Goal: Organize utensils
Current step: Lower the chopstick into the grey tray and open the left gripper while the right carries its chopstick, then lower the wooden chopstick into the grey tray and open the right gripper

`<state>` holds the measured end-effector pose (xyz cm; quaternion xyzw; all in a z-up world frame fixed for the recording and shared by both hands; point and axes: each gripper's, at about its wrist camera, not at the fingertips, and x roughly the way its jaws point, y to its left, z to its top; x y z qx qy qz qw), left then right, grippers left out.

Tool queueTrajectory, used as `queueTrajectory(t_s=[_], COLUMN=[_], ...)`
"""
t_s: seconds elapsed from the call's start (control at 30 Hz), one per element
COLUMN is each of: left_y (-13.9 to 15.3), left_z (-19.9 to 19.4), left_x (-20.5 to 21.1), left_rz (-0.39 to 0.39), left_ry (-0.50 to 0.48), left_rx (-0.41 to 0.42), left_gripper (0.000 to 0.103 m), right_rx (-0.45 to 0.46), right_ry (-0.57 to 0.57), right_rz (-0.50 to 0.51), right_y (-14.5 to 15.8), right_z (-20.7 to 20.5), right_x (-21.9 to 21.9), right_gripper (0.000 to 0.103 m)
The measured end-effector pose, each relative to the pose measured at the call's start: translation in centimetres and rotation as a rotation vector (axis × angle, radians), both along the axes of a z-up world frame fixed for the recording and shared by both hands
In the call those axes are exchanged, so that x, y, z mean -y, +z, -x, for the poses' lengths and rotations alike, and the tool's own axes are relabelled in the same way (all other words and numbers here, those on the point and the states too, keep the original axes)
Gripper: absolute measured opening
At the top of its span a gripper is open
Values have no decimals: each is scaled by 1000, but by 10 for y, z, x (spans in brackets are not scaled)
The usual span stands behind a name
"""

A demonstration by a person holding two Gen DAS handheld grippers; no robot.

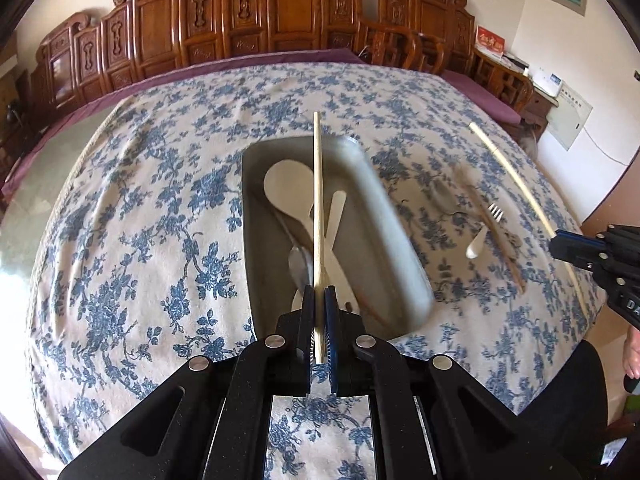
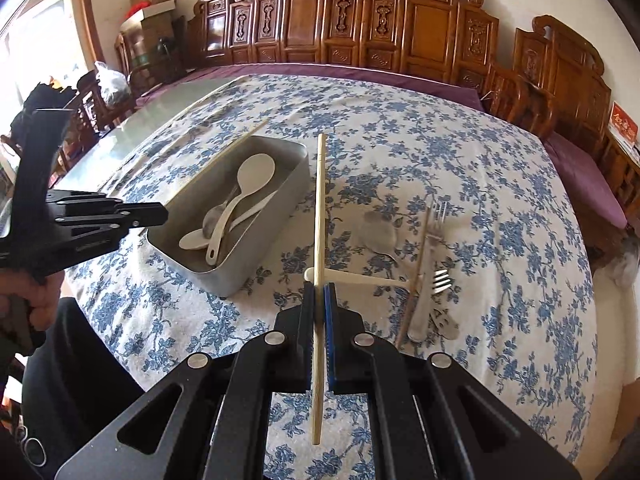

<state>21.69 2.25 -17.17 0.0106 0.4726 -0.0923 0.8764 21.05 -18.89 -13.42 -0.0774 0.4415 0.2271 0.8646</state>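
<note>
My left gripper (image 1: 319, 300) is shut on a wooden chopstick (image 1: 318, 200) and holds it over the grey metal tray (image 1: 384, 208). The tray holds a white rice spoon (image 1: 290, 184), a white spatula and a metal spoon. My right gripper (image 2: 319, 296) is shut on a second chopstick (image 2: 320, 240), above the cloth right of the tray (image 2: 256, 256). Loose on the cloth lie metal forks (image 2: 434, 240), a metal spoon (image 2: 380, 236), a white plastic spoon (image 2: 352, 276) and a thin brown stick (image 2: 416, 272). The right gripper (image 1: 592, 252) also shows in the left wrist view, and the left gripper (image 2: 120, 216) in the right wrist view.
The table wears a blue floral cloth (image 2: 480, 184), with a bare glass strip (image 2: 168, 120) at its left. Carved wooden chairs (image 2: 360, 20) line the far side. A person's hand (image 2: 28, 300) and dark sleeve are at the near left.
</note>
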Motion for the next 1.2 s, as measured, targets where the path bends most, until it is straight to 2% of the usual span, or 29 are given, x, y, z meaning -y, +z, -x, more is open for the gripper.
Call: queueTrajectory(t_s=[0.4, 0.6, 0.73, 1.2], left_y=[-20, -20, -13, 23], left_z=[-17, -21, -18, -6], left_x=[6, 4, -1, -52], left_rz=[-10, 11, 18, 41], left_ry=[-27, -16, -14, 56], left_rx=[-58, -55, -29, 49], left_gripper=[4, 5, 15, 15], right_rx=[-23, -26, -28, -53], right_ry=[17, 23, 33, 64], right_rz=[18, 21, 23, -49], right_y=[-8, -8, -8, -7], right_z=[-5, -7, -11, -42], right_x=[-10, -16, -24, -88], right_gripper=[6, 6, 6, 6])
